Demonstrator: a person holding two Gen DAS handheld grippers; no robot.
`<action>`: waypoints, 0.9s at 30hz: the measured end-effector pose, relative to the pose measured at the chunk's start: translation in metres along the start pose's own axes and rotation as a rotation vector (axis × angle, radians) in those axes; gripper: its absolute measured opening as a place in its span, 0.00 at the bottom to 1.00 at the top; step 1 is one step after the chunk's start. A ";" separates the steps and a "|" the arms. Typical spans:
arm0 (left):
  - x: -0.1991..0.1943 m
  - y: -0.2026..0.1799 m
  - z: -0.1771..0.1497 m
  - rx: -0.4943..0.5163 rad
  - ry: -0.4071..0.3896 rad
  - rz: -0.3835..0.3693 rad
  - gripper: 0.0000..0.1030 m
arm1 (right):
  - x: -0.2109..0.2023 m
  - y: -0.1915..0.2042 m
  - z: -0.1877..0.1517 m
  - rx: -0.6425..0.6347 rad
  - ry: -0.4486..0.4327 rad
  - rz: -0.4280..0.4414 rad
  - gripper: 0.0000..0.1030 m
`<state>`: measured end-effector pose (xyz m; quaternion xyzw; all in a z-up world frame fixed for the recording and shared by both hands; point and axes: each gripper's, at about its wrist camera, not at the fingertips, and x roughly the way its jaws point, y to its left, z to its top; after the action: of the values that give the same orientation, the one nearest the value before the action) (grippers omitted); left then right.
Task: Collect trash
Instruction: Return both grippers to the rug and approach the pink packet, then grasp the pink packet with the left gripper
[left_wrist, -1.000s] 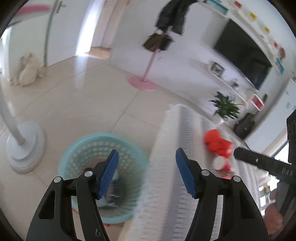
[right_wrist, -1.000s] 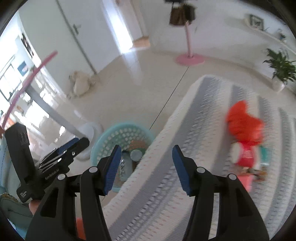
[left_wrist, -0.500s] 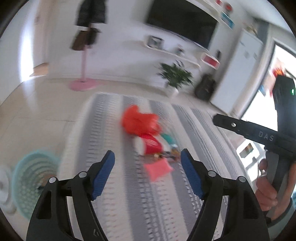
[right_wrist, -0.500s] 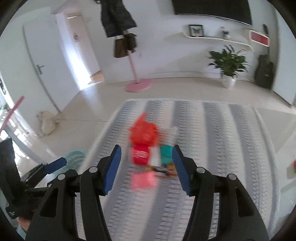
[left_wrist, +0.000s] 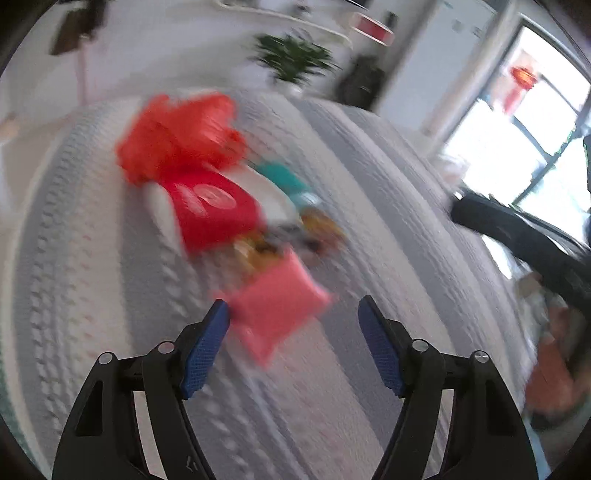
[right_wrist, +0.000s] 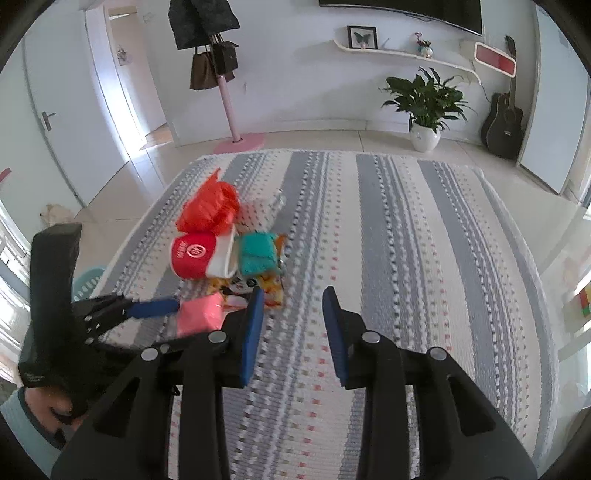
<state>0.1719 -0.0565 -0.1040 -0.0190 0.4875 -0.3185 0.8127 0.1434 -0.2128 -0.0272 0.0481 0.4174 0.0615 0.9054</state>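
A pile of trash lies on the striped rug (right_wrist: 388, 229): an orange plastic bag (right_wrist: 208, 206), a red and white cup (right_wrist: 201, 254), a teal wrapper (right_wrist: 256, 253), a yellow snack packet (right_wrist: 271, 286) and a pink packet (right_wrist: 201, 314). My left gripper (left_wrist: 293, 334) is open, with the pink packet (left_wrist: 279, 310) just in front of its fingertips. It also shows in the right wrist view (right_wrist: 184, 308). My right gripper (right_wrist: 293, 321) is open and empty, right of the pile above the rug.
A teal basket's rim (right_wrist: 86, 280) shows at the rug's left edge. A pink coat stand (right_wrist: 231, 114), a potted plant (right_wrist: 426, 107) and a guitar (right_wrist: 504, 118) stand by the far wall. A door (right_wrist: 55, 110) is at the left.
Both grippers have swung from the teal basket toward the trash pile. My left gripper has dropped close to the pink packet. Both stay open.
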 end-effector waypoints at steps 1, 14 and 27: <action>-0.002 -0.003 -0.003 0.016 0.004 -0.018 0.66 | 0.000 -0.003 -0.002 0.005 0.000 -0.001 0.29; 0.031 -0.008 0.004 0.041 -0.017 0.228 0.70 | 0.003 -0.010 -0.009 0.035 0.006 0.004 0.29; -0.050 0.005 -0.014 -0.007 -0.121 0.278 0.38 | 0.028 0.044 0.018 -0.028 0.018 0.097 0.29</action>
<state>0.1470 -0.0220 -0.0740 0.0270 0.4367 -0.1994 0.8768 0.1726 -0.1656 -0.0305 0.0550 0.4220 0.1114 0.8981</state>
